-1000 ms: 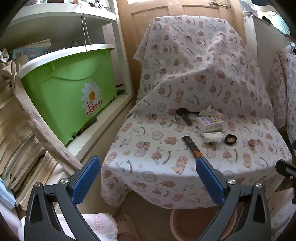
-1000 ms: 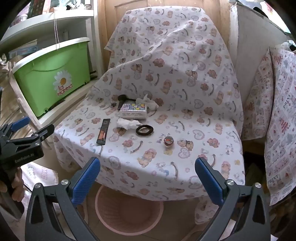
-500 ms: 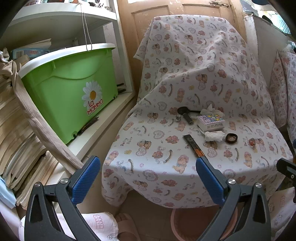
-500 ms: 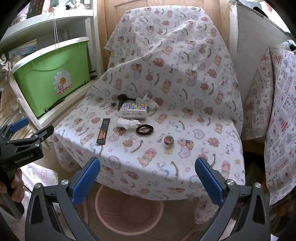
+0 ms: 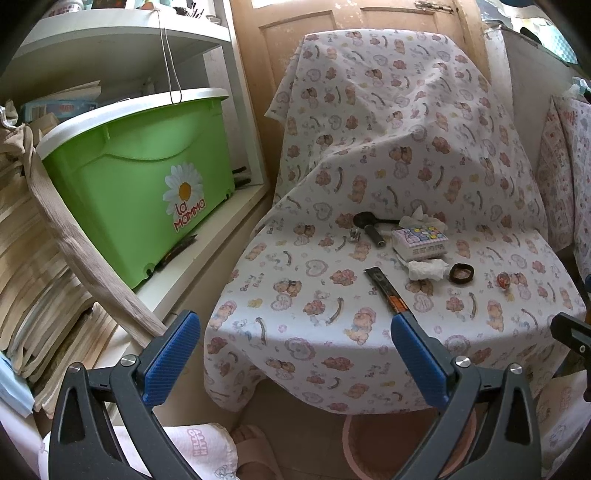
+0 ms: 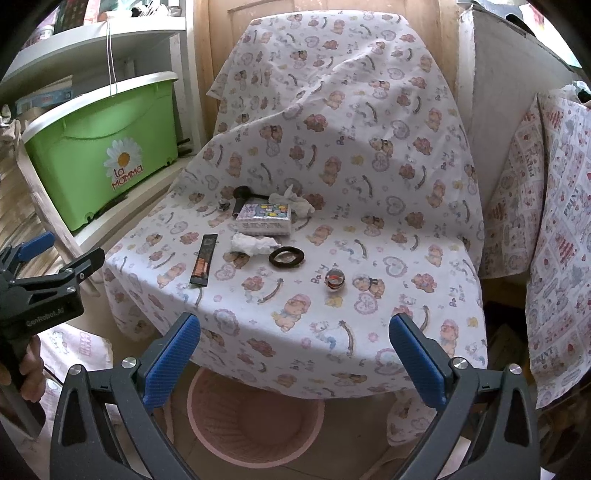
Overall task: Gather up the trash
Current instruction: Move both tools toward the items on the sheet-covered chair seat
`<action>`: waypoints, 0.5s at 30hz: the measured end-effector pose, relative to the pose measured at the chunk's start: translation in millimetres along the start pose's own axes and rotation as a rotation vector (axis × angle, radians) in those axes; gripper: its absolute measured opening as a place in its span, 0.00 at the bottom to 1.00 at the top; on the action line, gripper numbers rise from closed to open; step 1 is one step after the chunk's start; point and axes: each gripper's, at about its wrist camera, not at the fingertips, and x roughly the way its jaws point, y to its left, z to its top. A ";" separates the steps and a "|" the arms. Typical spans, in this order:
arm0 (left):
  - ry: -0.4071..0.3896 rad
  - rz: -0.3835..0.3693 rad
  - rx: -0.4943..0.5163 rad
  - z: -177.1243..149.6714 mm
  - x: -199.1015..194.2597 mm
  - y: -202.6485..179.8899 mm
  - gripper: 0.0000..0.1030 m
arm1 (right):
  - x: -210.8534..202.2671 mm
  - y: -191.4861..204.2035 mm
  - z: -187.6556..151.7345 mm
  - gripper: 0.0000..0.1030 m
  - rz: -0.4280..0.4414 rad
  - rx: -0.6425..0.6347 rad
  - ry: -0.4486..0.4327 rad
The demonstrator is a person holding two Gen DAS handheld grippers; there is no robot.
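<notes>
Nothing is shifting noticeably; both the left hand-held gripper (image 5: 291,343) and right hand-held gripper (image 6: 293,341) are hovering wide apart, crumpled tissue (image 6: 254,243) lying at 12 o'clock of the pink basket (image 6: 255,417).

A green storage box (image 5: 140,192) with a white lid and a daisy sticker sat on a white shelf (image 5: 207,236). Stacked papers (image 5: 26,258) filled the space left of it. A wooden door (image 5: 369,22) stood behind the armchair's patterned sheet (image 6: 369,122). Another printed cloth (image 6: 554,206) hung at right.
</notes>
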 end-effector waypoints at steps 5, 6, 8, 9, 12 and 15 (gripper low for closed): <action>0.003 -0.001 -0.001 0.6 0.2 -1.0 0.99 | 1.4 -1.1 -0.9 1.00 0.016 0.018 0.001; 0.003 0.000 0.000 0.4 0.2 -1.0 0.99 | 1.9 -0.7 -0.6 1.00 0.016 0.017 0.001; 0.004 0.001 0.001 0.6 0.7 -0.9 0.99 | 0.6 -0.9 -0.2 1.00 0.017 0.018 0.001; 0.005 0.000 0.001 0.7 1.0 -0.8 0.99 | 1.0 -0.7 -0.2 1.00 0.016 0.018 0.000; 0.004 0.000 0.000 0.7 1.0 -0.9 0.99 | 3.7 -2.4 -0.4 1.00 0.011 0.015 0.008; 0.005 0.001 0.001 0.5 1.0 -1.2 0.99 | 10.1 -1.6 -1.9 1.00 0.016 0.022 0.017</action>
